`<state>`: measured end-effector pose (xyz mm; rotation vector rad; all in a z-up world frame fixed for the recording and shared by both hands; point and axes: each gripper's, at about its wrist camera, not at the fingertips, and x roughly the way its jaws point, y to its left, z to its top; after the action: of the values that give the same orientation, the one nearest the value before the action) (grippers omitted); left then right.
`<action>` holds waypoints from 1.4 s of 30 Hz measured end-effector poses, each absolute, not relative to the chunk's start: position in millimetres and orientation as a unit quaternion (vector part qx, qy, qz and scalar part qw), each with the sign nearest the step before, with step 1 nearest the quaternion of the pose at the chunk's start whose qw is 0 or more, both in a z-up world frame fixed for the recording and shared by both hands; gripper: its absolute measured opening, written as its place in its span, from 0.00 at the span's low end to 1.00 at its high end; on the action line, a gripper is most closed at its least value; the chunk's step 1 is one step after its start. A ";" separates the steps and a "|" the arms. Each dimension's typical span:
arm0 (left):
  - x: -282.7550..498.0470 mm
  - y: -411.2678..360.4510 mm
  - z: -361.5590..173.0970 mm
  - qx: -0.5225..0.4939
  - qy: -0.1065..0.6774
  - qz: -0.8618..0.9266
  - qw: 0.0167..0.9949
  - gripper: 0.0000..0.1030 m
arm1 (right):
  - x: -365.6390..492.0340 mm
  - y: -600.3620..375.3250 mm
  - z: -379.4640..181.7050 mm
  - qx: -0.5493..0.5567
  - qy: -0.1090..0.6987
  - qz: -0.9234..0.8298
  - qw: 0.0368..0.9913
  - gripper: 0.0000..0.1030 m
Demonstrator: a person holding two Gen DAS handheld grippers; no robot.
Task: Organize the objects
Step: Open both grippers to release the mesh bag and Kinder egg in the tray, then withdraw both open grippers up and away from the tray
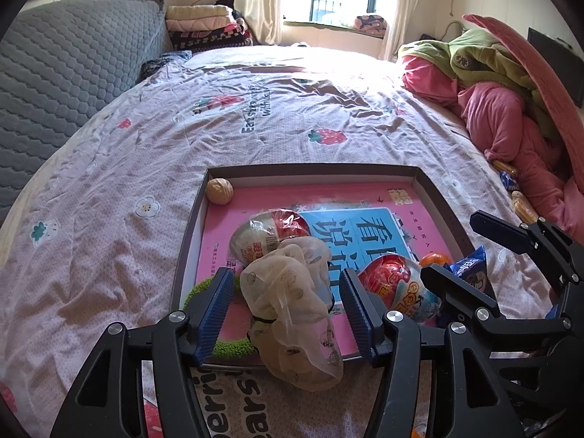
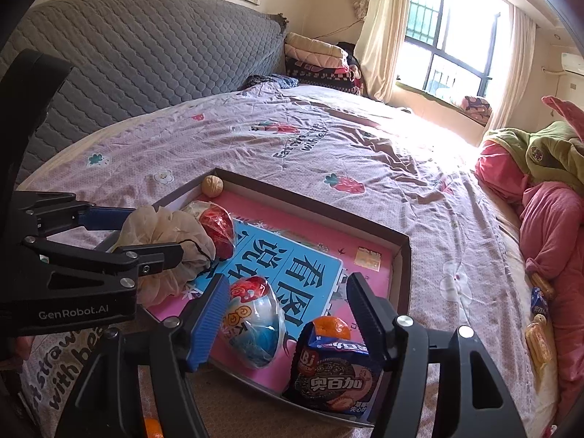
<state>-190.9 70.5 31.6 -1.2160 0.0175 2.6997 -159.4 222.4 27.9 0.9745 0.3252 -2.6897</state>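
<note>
A shallow dark box [image 1: 423,179] with a pink book as its floor lies on the bed. In it are a walnut [image 1: 219,191], two wrapped toy eggs [image 1: 270,231] [image 2: 255,323], an orange [image 2: 332,327], a blue cookie packet [image 2: 334,377] and a green ring [image 1: 233,348]. A beige sheer scrunchie [image 1: 292,310] lies over the box's near edge between my open left gripper's [image 1: 286,304] jaws. My right gripper [image 2: 284,314] is open around the near egg and the cookie packet.
The box [image 2: 401,255] sits on a pink strawberry-print bedspread [image 1: 255,109]. Piled pink and green bedding [image 1: 511,109] and small snack packs [image 2: 538,339] lie at the right. A grey quilted headboard [image 1: 73,65] stands at the left.
</note>
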 end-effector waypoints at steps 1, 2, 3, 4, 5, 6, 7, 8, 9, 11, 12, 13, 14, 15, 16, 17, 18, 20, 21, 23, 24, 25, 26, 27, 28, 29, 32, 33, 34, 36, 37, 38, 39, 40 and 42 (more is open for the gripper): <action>-190.1 69.4 33.5 -0.406 0.004 0.909 0.089 0.65 | -158.6 223.4 29.7 0.334 0.109 -0.927 0.130 0.64; -189.3 68.6 35.6 -0.404 0.002 0.911 0.088 0.66 | -158.1 224.3 31.9 0.332 0.105 -0.928 0.130 0.65; -188.6 67.3 37.9 -0.401 -0.002 0.912 0.086 0.66 | -158.1 224.9 34.6 0.332 0.100 -0.929 0.131 0.66; -187.7 66.2 39.9 -0.399 -0.005 0.913 0.087 0.66 | -157.4 225.2 36.9 0.332 0.097 -0.929 0.131 0.67; -186.5 65.2 42.2 -0.396 -0.008 0.914 0.087 0.67 | -156.4 225.1 40.3 0.330 0.093 -0.930 0.131 0.68; -185.3 65.1 43.8 -0.394 -0.008 0.915 0.087 0.68 | -155.0 225.1 44.1 0.326 0.091 -0.932 0.131 0.68; -183.7 64.8 45.6 -0.392 -0.006 0.916 0.086 0.69 | -153.0 225.3 47.8 0.323 0.088 -0.933 0.131 0.69; -181.5 64.1 47.4 -0.389 -0.005 0.917 0.085 0.70 | -150.8 225.8 51.3 0.320 0.086 -0.934 0.129 0.69; -179.6 63.2 49.9 -0.386 -0.005 0.919 0.084 0.70 | -148.9 226.0 54.6 0.318 0.084 -0.935 0.129 0.69; -175.2 60.6 54.8 -0.381 -0.008 0.921 0.083 0.71 | -144.6 226.8 60.6 0.315 0.078 -0.937 0.127 0.71; -173.1 59.1 57.7 -0.378 -0.009 0.922 0.083 0.71 | -143.0 227.5 63.7 0.314 0.074 -0.938 0.126 0.73; -170.5 57.0 61.0 -0.373 -0.011 0.924 0.081 0.71 | -141.4 227.7 66.2 0.314 0.072 -0.938 0.127 0.74; -168.1 55.5 64.7 -0.369 -0.013 0.926 0.078 0.72 | -139.1 228.0 68.8 0.312 0.069 -0.939 0.127 0.75; -165.6 53.1 68.6 -0.365 -0.014 0.928 0.077 0.72 | -137.1 228.5 71.7 0.310 0.067 -0.940 0.124 0.75; -163.2 51.2 72.2 -0.361 -0.017 0.929 0.077 0.72 | -134.9 228.2 74.3 0.308 0.064 -0.941 0.122 0.75; -161.0 50.1 75.5 -0.358 -0.019 0.930 0.077 0.72 | -133.0 228.4 76.7 0.307 0.062 -0.942 0.122 0.75; -158.6 48.7 79.0 -0.356 -0.019 0.931 0.078 0.73 | -130.8 228.5 79.1 0.307 0.060 -0.942 0.121 0.75; -153.5 47.5 84.0 -0.352 -0.017 0.933 0.076 0.74 | -126.7 229.2 84.3 0.305 0.053 -0.943 0.119 0.76; -150.7 47.4 86.7 -0.349 -0.016 0.934 0.074 0.74 | -124.9 229.5 86.8 0.305 0.050 -0.944 0.119 0.76; -145.2 46.3 91.0 -0.345 -0.014 0.936 0.073 0.75 | -120.4 229.3 91.6 0.302 0.045 -0.945 0.117 0.77; -142.2 45.6 93.2 -0.343 -0.014 0.936 0.072 0.75 | -118.2 228.5 93.9 0.301 0.046 -0.945 0.116 0.77; -139.7 44.6 95.2 -0.340 -0.014 0.938 0.070 0.75 | -115.8 227.2 96.0 0.301 0.046 -0.946 0.115 0.78; -137.2 43.7 97.3 -0.339 -0.013 0.938 0.069 0.75 | -113.0 226.1 98.2 0.299 0.047 -0.946 0.114 0.80; -133.9 43.1 99.3 -0.336 -0.013 0.939 0.068 0.75 | -110.2 225.1 100.1 0.297 0.048 -0.947 0.113 0.81; -131.5 42.5 101.3 -0.334 -0.013 0.940 0.066 0.75 | -107.1 224.6 102.1 0.293 0.049 -0.948 0.110 0.82; -129.0 41.5 102.9 -0.333 -0.013 0.941 0.064 0.75 | -104.0 224.4 104.1 0.290 0.049 -0.950 0.107 0.82; -122.8 39.8 106.6 -0.330 -0.013 0.942 0.060 0.75 | -96.5 223.4 108.3 0.284 0.050 -0.952 0.100 0.82; -120.3 39.0 107.5 -0.329 -0.013 0.943 0.057 0.75 | -93.5 222.9 109.4 0.281 0.050 -0.953 0.098 0.82; -117.8 38.2 108.4 -0.328 -0.014 0.943 0.055 0.75 | -90.2 222.7 110.3 0.280 0.050 -0.954 0.097 0.82; -111.7 36.6 110.0 -0.326 -0.015 0.944 0.052 0.75 | -84.8 221.3 111.9 0.275 0.050 -0.955 0.095 0.83; -108.7 35.5 110.4 -0.324 -0.015 0.945 0.050 0.75 | -81.6 220.4 112.3 0.273 0.052 -0.956 0.091 0.83; -105.5 36.4 110.6 -0.322 -0.013 0.945 0.046 0.75 | -78.0 219.0 113.1 0.269 0.054 -0.958 0.087 0.84; -102.2 36.0 110.1 -0.321 -0.010 0.946 0.044 0.75 | -74.7 217.8 113.9 0.266 0.056 -0.959 0.084 0.85; -99.9 36.0 109.5 -0.321 -0.008 0.946 0.043 0.75 | -71.9 217.1 114.5 0.263 0.056 -0.960 0.081 0.85; -95.6 35.8 107.8 -0.323 -0.008 0.946 0.040 0.75 | -65.4 215.6 115.7 0.259 0.056 -0.961 0.078 0.86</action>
<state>-95.6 35.8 107.8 -0.9884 -0.0259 2.8967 -65.4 215.6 115.7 0.7764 0.1676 -2.8780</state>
